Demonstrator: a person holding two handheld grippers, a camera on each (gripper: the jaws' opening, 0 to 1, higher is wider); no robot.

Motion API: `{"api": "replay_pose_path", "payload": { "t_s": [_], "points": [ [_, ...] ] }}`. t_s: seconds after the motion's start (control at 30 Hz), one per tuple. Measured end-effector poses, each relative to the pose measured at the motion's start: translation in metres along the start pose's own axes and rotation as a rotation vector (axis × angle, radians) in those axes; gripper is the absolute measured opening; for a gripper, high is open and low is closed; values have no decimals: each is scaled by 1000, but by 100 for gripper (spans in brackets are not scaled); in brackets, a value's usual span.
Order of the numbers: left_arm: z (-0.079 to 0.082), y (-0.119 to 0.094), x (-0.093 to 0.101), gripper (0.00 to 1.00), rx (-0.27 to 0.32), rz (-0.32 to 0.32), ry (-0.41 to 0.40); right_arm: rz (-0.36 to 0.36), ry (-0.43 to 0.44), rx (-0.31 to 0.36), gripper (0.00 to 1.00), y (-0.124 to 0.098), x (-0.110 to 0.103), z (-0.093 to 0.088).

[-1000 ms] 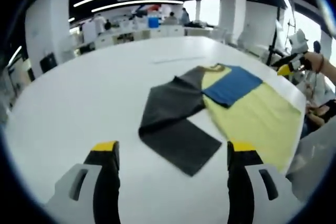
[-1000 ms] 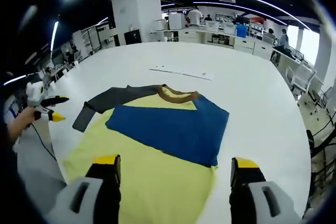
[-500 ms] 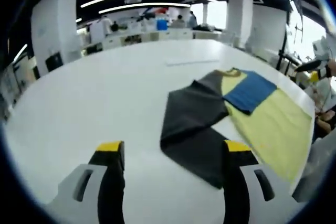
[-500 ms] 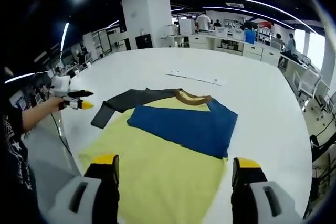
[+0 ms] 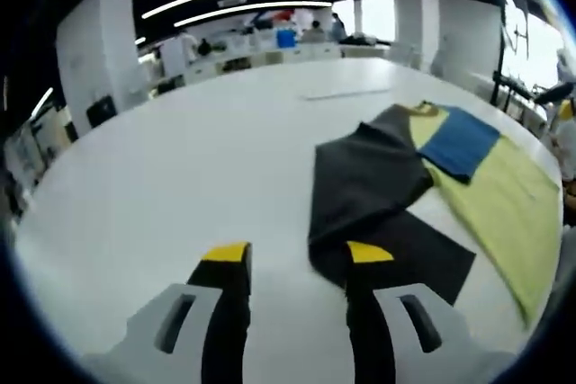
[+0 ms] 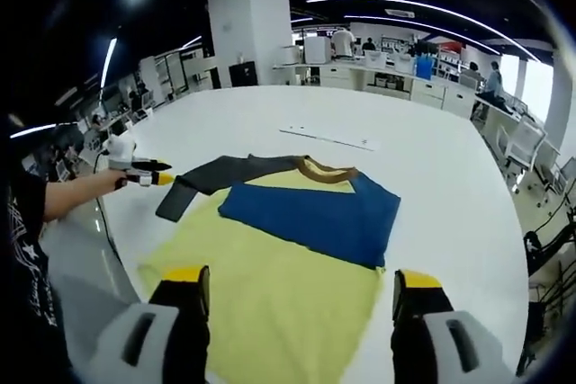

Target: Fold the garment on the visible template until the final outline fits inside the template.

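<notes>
White laminate counter [image 6: 450,177], large and rounded, carrying one garment and a thin pale strip [image 6: 326,137] lying flat beyond the collar.

Yellow garment [image 6: 279,290], spread flat near the counter's edge closest to the right gripper view, brown collar [image 6: 326,168] pointing away from that camera. Blue sleeve [image 6: 315,218] folded across the chest, lying on the yellow body. Dark grey sleeve [image 5: 364,191] stretched out sideways, bent back on itself in the left gripper view, its cuff end flat on the counter. No template outline discernible under or around the cloth.

Left gripper [image 5: 290,260], yellow-tipped black jaws narrowed to a small gap, hovering low over the fold of the grey sleeve; right-hand tip overlapping the cloth edge in the picture, contact impossible to judge. Seen again in the right gripper view [image 6: 155,177], just beside the grey cuff, held in a hand [image 6: 121,179] at the end of a bare forearm.

Right gripper [image 6: 290,287], jaws spread wide, empty, above the yellow hem.

Background: white pillar [image 6: 250,29], desks, distant people.
</notes>
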State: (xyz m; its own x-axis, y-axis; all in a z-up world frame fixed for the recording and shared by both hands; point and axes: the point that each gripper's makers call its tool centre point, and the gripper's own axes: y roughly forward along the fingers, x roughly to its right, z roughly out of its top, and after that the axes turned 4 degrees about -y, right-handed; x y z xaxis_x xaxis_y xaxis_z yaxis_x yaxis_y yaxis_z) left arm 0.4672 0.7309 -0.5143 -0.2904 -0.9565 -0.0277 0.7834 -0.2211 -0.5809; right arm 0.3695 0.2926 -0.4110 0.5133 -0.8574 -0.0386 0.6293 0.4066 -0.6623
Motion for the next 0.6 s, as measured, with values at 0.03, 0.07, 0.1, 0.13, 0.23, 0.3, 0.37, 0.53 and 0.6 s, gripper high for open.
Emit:
{"api": "replay_pose_path", "payload": {
  "t_s": [0.03,0.07,0.1,0.13,0.23,0.3,0.37,0.53,0.6],
  "points": [
    [0,2,1,31,0,-1,-1,-3,5,-2,83,0,0,-2],
    [0,3,2,29,0,-3,-5,-6,9,-4,83,0,1,-3],
    [-1,5,3,28,-3,-4,-14,-7,12,-6,83,-1,1,-4],
    [-2,6,4,26,-2,-8,-13,-11,16,-2,83,-1,1,-4],
    [-5,14,8,22,-13,-15,-5,-20,38,4,82,-1,2,-5],
    [-7,16,11,16,-25,-23,-10,-23,40,10,82,-1,1,-4],
    [-6,19,18,4,-5,-45,-80,-25,41,21,82,-1,-3,-1],
    [-10,15,17,0,-5,-14,-55,-18,65,38,82,0,-6,-4],
    [-11,12,19,0,-2,-13,-53,-15,103,44,81,-1,-6,-8]
  ]
}}
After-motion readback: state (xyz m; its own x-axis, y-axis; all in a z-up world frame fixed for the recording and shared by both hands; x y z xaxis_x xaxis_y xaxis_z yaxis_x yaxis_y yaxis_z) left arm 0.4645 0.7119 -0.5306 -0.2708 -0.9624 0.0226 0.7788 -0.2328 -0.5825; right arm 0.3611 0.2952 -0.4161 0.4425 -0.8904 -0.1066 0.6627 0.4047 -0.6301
